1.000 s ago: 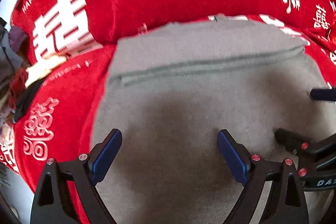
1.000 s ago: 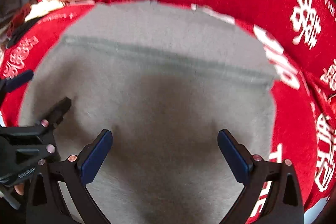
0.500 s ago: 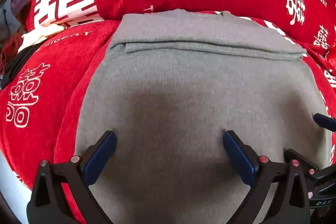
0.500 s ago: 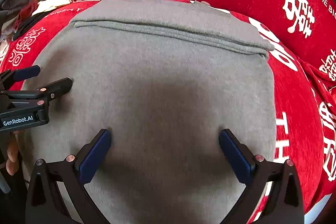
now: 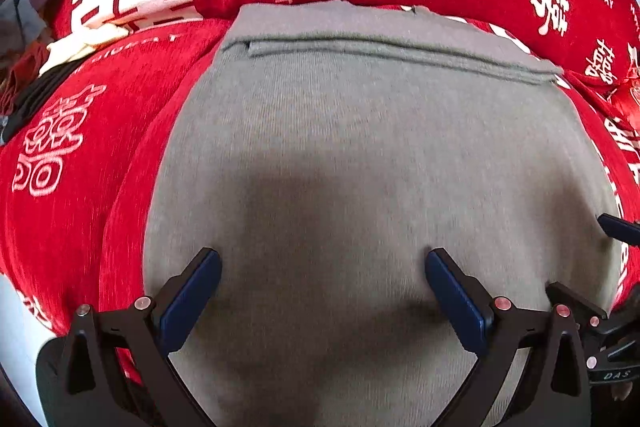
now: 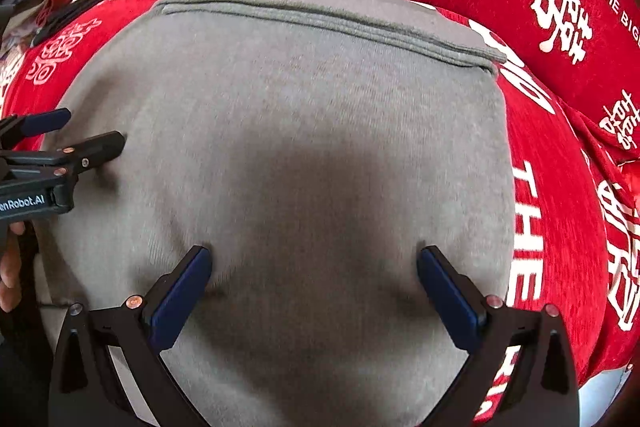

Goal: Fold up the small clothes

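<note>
The left tongs (image 5: 322, 263) stand wide apart with nothing gripped, their blue tips resting on the grey folded garment (image 5: 360, 147), and the right tongs (image 6: 314, 261) are likewise spread and empty, just beside them on the same cloth. The garment lies flat under and ahead of both, on a red cover (image 5: 80, 155) printed with white characters, its folded hem at the far edge.

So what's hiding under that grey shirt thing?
The grey garment lies on a red cover with white lettering, which shows all around its edges. Whether anything else sits beneath its middle cannot be seen; the cloth covers it.
</note>
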### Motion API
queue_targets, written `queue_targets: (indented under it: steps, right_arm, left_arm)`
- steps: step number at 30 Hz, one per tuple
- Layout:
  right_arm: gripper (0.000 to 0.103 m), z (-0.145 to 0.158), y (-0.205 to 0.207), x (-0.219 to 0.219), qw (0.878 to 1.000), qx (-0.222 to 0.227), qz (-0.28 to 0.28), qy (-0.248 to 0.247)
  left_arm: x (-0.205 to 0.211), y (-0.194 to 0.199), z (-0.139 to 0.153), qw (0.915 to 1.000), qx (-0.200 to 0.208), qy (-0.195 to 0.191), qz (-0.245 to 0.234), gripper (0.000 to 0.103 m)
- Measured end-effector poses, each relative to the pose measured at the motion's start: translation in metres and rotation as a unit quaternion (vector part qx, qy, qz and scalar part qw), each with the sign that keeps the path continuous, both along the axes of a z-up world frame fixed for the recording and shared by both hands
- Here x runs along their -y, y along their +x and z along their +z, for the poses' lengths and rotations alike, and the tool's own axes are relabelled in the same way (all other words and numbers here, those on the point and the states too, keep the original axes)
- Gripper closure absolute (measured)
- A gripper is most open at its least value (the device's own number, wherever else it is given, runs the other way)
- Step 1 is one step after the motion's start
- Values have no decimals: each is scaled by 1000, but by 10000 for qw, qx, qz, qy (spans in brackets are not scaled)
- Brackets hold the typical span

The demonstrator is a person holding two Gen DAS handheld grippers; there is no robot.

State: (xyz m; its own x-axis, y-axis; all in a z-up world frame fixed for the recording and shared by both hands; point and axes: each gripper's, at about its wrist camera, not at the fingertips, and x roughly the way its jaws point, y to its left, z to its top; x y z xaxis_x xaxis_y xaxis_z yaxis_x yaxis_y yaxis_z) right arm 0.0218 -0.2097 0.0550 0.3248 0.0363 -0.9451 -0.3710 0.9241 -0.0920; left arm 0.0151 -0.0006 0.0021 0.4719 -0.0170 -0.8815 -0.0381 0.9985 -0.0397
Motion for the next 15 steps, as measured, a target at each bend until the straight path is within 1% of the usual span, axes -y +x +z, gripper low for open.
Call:
queue_targets:
  steps: [2,4,5,6,7,8,9,10,11,13,15]
  right_arm:
    - [1,0,-10,2,10000,36,54,-23]
    - [1,-1,-17,4,9999,-44,123,-25]
    - [1,-4,-21,1,9990,-169,320,-257]
    - [0,-4,-25,-3,9974,-185,532,-445]
    - [0,-2,-28,-6,9952,-309,712,-602]
    - [0,2,-27,-6,9951,-378,740,-541]
    - [0,8,-25,-5,9956,-369,744,-425]
    - [0,15,-19,-5,9964,-279,732,-326]
    - [0,21,-11,-5,9970,-161,698,-302]
    - [0,29,18,-5,9988,28,444,-212]
    - [0,28,43,-4,9999,-86,108,48]
  left_arm:
    - [2,-8,-1,9999,-113,57,-90,0]
    - [0,-11,0,9992,-367,25,-158,1]
    - [-2,-11,3,9987,-463,-61,-180,1]
    - [-4,-9,7,9986,-476,-143,-197,1]
    - [-7,-7,14,9991,-355,-178,-164,1]
    - [-8,-3,21,9997,-185,-103,-108,1]
    - [-8,1,25,9999,-110,-41,-75,1]
    - [-8,9,30,10000,-57,-15,-52,1]
    - [-8,20,33,10000,-51,-80,-24,1]
    - [-5,40,35,9996,-81,-285,23,1]
    - [-1,59,29,9990,-210,-385,46,1]
